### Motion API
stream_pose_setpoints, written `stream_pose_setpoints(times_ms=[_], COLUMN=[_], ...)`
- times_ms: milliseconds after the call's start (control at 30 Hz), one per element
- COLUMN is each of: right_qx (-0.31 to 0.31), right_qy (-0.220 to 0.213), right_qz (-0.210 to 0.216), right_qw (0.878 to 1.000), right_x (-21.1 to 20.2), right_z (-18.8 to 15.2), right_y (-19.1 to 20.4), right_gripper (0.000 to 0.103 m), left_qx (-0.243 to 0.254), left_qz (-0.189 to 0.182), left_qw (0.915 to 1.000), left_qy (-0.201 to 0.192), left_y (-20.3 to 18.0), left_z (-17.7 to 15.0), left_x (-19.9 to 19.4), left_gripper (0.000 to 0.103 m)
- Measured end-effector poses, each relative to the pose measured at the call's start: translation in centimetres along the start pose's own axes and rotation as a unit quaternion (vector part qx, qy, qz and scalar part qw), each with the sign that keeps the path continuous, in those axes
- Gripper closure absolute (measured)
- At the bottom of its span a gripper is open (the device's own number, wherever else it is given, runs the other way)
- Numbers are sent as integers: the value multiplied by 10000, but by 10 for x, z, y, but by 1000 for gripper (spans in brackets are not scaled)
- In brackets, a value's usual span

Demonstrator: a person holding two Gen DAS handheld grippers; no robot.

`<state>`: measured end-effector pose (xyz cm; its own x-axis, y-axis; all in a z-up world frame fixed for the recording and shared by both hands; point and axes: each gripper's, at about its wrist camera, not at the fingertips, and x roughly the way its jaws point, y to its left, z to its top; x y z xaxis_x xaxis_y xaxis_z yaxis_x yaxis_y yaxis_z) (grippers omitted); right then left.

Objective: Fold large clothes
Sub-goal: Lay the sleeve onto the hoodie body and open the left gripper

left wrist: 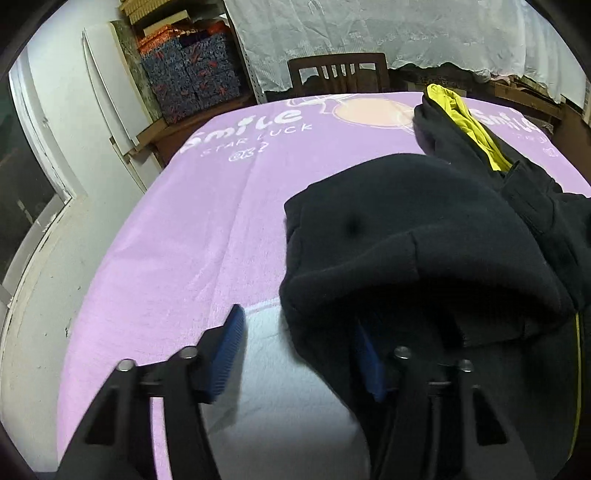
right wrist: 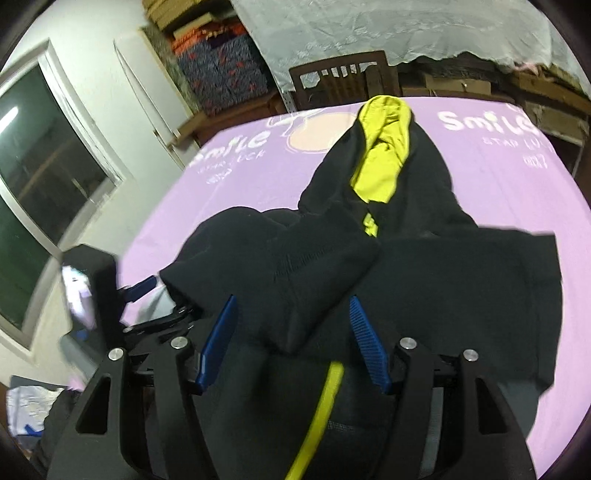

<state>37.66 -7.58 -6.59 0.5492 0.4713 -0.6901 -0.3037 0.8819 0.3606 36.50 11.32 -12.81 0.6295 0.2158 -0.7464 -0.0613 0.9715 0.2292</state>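
Observation:
A black jacket [left wrist: 424, 229] with a yellow-green hood lining [left wrist: 469, 122] lies on a lilac blanket [left wrist: 184, 221] printed "Smile STAR LUCK". My left gripper [left wrist: 298, 321] is open at the jacket's left edge. Its left pad is over bare blanket and its right pad is partly under a black fold. In the right wrist view, the jacket [right wrist: 461, 277] has one sleeve folded across its body and the lining [right wrist: 384, 147] showing at the far end. My right gripper [right wrist: 292, 301] stands open over the sleeve end and a yellow zip strip [right wrist: 325, 406]. One of the left gripper's fingers [right wrist: 142, 287] shows at the left.
A wooden chair [left wrist: 336, 74] stands beyond the table's far edge, under a white lace cloth [left wrist: 406, 33]. Patterned boxes [left wrist: 192, 66] are stacked at the back left. A window [right wrist: 44, 166] fills the left wall. Other clothes [right wrist: 33, 406] lie low on the left.

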Motion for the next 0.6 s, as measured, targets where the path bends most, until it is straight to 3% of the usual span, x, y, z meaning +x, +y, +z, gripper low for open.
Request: stream_pose_setpoints(times_ms=[200, 300, 467, 600], right_qx=[-705, -755, -473, 234], right_qy=[-57, 18, 91, 11], right_qz=[-862, -1035, -1315, -1094], right_qw=[9938, 9918, 9901, 9937], right_x=[36, 48, 45, 26], right_z=[8, 6, -12, -14], right_y=[32, 28, -9, -46], right_gripper=[43, 48, 56, 55], left_qx=[49, 11, -60, -51], left_qz=[15, 7, 58, 112], left_qw=[10000, 10000, 10000, 9999], left_qy=[-42, -28, -3, -11], left_y=[-2, -1, 3, 2], left_z=[-1, -1, -2, -2], left_x=[1, 1, 1, 1], left_gripper=[46, 44, 38, 36])
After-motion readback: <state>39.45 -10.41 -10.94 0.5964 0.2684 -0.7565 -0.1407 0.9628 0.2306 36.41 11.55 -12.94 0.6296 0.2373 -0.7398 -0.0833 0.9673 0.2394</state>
